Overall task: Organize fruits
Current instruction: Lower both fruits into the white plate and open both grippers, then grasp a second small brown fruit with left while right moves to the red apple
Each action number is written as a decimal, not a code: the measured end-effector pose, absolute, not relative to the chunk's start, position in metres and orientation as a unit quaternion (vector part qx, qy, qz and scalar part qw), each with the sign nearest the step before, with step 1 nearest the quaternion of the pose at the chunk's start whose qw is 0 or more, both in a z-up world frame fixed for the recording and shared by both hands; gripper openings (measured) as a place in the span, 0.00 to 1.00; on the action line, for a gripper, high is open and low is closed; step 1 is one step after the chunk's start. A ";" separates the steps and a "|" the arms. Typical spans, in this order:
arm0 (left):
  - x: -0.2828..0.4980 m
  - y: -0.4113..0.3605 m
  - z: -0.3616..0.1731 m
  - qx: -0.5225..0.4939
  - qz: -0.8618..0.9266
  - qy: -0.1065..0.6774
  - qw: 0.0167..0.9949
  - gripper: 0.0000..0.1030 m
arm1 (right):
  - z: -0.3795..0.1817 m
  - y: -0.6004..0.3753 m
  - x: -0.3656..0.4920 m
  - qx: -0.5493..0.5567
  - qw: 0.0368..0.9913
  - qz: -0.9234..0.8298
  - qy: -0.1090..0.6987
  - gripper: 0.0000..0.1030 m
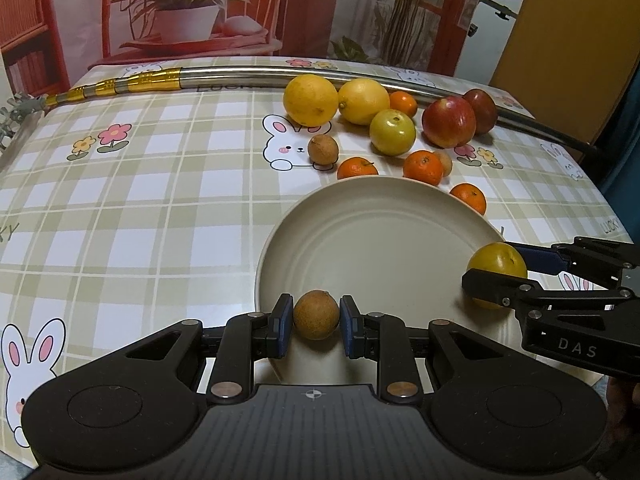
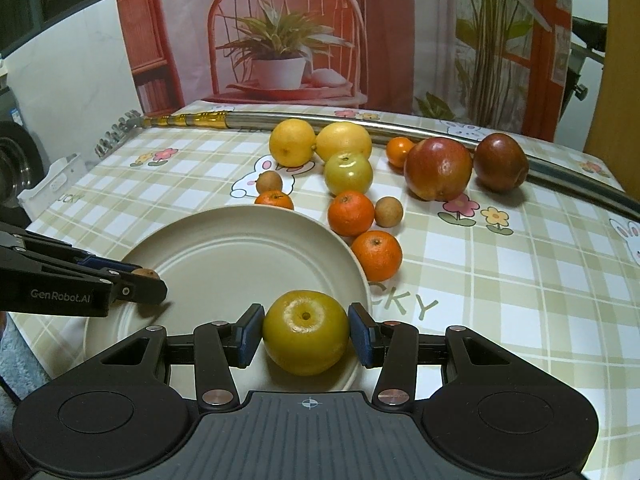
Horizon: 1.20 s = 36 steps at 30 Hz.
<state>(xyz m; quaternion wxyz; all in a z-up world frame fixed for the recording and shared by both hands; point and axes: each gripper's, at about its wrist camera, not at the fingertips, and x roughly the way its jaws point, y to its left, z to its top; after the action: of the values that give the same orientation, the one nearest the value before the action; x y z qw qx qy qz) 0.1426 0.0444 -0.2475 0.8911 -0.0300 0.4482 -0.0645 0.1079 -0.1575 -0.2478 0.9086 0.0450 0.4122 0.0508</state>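
1. Reading across the gear, "DAS" is printed in pale letters on the right gripper (image 1: 498,276) as seen from the left wrist view, and "GenRobot.AI" on the side of the left gripper (image 2: 146,280) as seen from the right wrist view.
2. The checked tablecloth (image 2: 500,300) carries rabbits, flowers and the word "LUCKY"; the metal pole (image 1: 248,76) along the far edge shows engraved letters of which only "LUCK" can be read.
3. The left gripper's blue pads are clamped on a small brown fruit (image 1: 316,315), held over the near rim of the cream plate (image 1: 380,232).
4. The right gripper's pads are pressed against both sides of a yellow-green fruit (image 2: 306,332), which sits over the plate's near right edge.
5. Beyond the plate lie the remaining fruits: two lemons (image 1: 338,98), a yellow-green fruit (image 1: 393,132), two red apples (image 1: 460,118), a few mandarins (image 2: 351,213) and two more small brown fruits (image 1: 323,151).
6. One mandarin (image 1: 357,169) is partly hidden behind the plate's far rim, and another (image 2: 377,255) lies just beside its right edge.
7. A printed backdrop (image 2: 280,40) of a potted plant on a red chair hangs behind the table.
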 end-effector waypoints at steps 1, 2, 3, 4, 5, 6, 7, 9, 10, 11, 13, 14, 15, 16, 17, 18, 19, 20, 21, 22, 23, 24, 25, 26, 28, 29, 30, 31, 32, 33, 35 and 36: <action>0.143 0.044 -0.247 -0.031 -0.065 0.448 0.891 0.26 | -0.247 -0.157 0.108 0.044 0.909 0.049 0.412 0.42; 0.143 0.044 -0.247 -0.031 -0.066 0.447 0.891 0.26 | -0.247 -0.158 0.108 0.044 0.909 0.049 0.411 0.43; 0.143 0.044 -0.247 -0.031 -0.067 0.446 0.892 0.28 | -0.246 -0.158 0.108 0.044 0.910 0.049 0.409 0.45; 0.142 0.044 -0.246 -0.031 -0.068 0.444 0.893 0.29 | -0.246 -0.158 0.108 0.045 0.911 0.051 0.407 0.46; 0.142 0.044 -0.246 -0.031 -0.069 0.443 0.894 0.30 | -0.245 -0.158 0.107 0.046 0.911 0.051 0.406 0.48; 0.141 0.043 -0.245 -0.029 -0.070 0.440 0.895 0.30 | -0.245 -0.158 0.107 0.045 0.912 0.051 0.404 0.48; 0.141 0.043 -0.244 -0.028 -0.072 0.438 0.895 0.30 | -0.244 -0.158 0.107 0.044 0.913 0.051 0.402 0.49; 0.140 0.041 -0.242 -0.026 -0.075 0.435 0.897 0.31 | -0.243 -0.157 0.106 0.044 0.915 0.050 0.398 0.49; 0.139 0.041 -0.242 -0.024 -0.075 0.432 0.898 0.35 | -0.242 -0.157 0.106 0.044 0.916 0.049 0.397 0.49; 0.139 0.040 -0.241 -0.023 -0.076 0.430 0.899 0.36 | -0.242 -0.157 0.106 0.044 0.916 0.049 0.395 0.49; 0.138 0.039 -0.239 -0.021 -0.077 0.426 0.901 0.36 | -0.241 -0.157 0.105 0.045 0.918 0.047 0.391 0.50; 0.138 0.039 -0.239 -0.021 -0.078 0.424 0.902 0.36 | -0.240 -0.158 0.105 0.045 0.919 0.046 0.389 0.50; 0.138 0.039 -0.239 -0.020 -0.078 0.423 0.902 0.36 | -0.240 -0.157 0.104 0.046 0.919 0.045 0.388 0.50; 0.138 0.039 -0.238 -0.019 -0.078 0.423 0.903 0.36 | -0.239 -0.157 0.104 0.046 0.920 0.045 0.387 0.50; 0.138 0.038 -0.238 -0.019 -0.078 0.423 0.903 0.36 | -0.239 -0.157 0.104 0.046 0.921 0.044 0.386 0.50; 0.138 0.038 -0.238 -0.019 -0.077 0.422 0.903 0.36 | -0.239 -0.158 0.104 0.046 0.921 0.044 0.384 0.50; 0.138 0.038 -0.238 -0.019 -0.077 0.423 0.903 0.36 | -0.238 -0.158 0.104 0.046 0.921 0.043 0.384 0.50; 0.138 0.039 -0.238 -0.020 -0.077 0.423 0.903 0.36 | -0.238 -0.158 0.104 0.046 0.922 0.043 0.383 0.50; 0.138 0.039 -0.238 -0.021 -0.076 0.422 0.903 0.36 | -0.237 -0.159 0.104 0.045 0.923 0.042 0.381 0.50; 0.138 0.040 -0.237 -0.022 -0.075 0.422 0.903 0.36 | -0.237 -0.159 0.103 0.044 0.923 0.040 0.379 0.50; 0.139 0.041 -0.236 -0.023 -0.073 0.421 0.904 0.36 | -0.235 -0.160 0.103 0.043 0.925 0.039 0.377 0.50; 0.140 0.043 -0.234 -0.024 -0.071 0.421 0.904 0.36 | -0.234 -0.162 0.104 0.044 0.926 0.037 0.374 0.50; 0.142 0.045 -0.232 -0.027 -0.068 0.421 0.904 0.36 | -0.232 -0.164 0.104 0.045 0.927 0.036 0.371 0.50; 0.144 0.048 -0.229 -0.032 -0.067 0.421 0.904 0.36 | -0.230 -0.166 0.105 0.045 0.928 0.034 0.369 0.50; 0.150 0.058 -0.220 -0.052 -0.064 0.417 0.905 0.36 | -0.226 -0.171 0.108 0.045 0.931 0.028 0.362 0.50; 0.153 0.063 -0.216 -0.064 -0.061 0.415 0.906 0.36 | -0.224 -0.175 0.109 0.046 0.932 0.024 0.359 0.50; 0.156 0.070 -0.211 -0.076 -0.056 0.413 0.906 0.36 | -0.221 -0.179 0.110 0.048 0.933 0.020 0.355 0.50; 0.160 0.075 -0.206 -0.085 -0.052 0.410 0.907 0.36 | -0.219 -0.182 0.112 0.049 0.935 0.016 0.352 0.50; 0.162 0.079 -0.202 -0.091 -0.049 0.407 0.908 0.36 | -0.217 -0.186 0.114 0.050 0.936 0.012 0.349 0.50; 0.166 0.082 -0.197 -0.094 -0.046 0.404 0.909 0.36 | -0.214 -0.190 0.116 0.051 0.937 0.008 0.344 0.50; 0.173 0.085 -0.190 -0.097 -0.042 0.398 0.911 0.36 | -0.210 -0.197 0.120 0.052 0.940 0.000 0.337 0.50; 0.176 0.086 -0.187 -0.099 -0.041 0.395 0.912 0.36 | -0.207 -0.200 0.122 0.053 0.941 -0.004 0.333 0.50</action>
<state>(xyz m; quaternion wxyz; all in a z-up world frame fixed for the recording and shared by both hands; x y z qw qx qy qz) 0.1763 0.0864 -0.1867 0.9122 -0.0992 0.3954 -0.0412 0.1219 -0.2004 -0.2070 0.9414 0.0526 0.3332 -0.0043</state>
